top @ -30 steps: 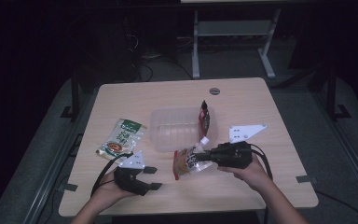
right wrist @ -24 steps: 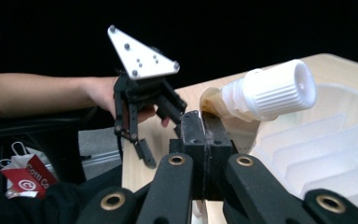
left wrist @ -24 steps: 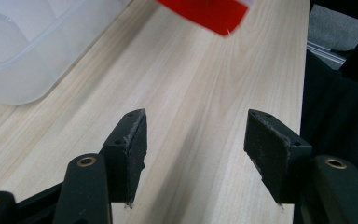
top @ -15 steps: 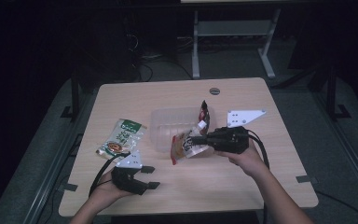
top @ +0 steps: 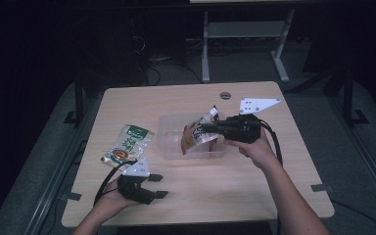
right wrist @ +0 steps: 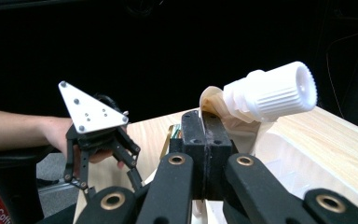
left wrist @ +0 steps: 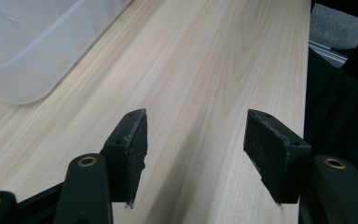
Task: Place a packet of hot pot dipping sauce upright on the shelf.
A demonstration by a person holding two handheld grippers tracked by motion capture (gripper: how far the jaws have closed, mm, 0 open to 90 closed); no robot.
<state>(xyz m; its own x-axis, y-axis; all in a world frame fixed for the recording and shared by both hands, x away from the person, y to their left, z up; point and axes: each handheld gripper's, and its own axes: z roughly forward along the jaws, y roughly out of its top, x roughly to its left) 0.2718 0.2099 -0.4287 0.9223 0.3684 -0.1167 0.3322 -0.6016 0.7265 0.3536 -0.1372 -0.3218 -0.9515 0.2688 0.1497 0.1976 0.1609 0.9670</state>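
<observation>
Spouted pouch [top: 197, 138] hangs near-upright, apparently; cap [right wrist: 271, 92] up.

The table [top: 215, 191] is pale matt wood grain. The tub [top: 169, 139] is clear, smooth plastic. The pouch [top: 194, 138] looks glossy, its cap [right wrist: 272, 92] ridged white plastic. The left gripper [left wrist: 193, 154] has rough, worn black pads.

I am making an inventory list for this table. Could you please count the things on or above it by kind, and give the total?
Spouted pouch, held by the right gripper: 1
Green packet: 1
Clear tub: 1
Grippers, with the left gripper: 2
Total: 5
</observation>
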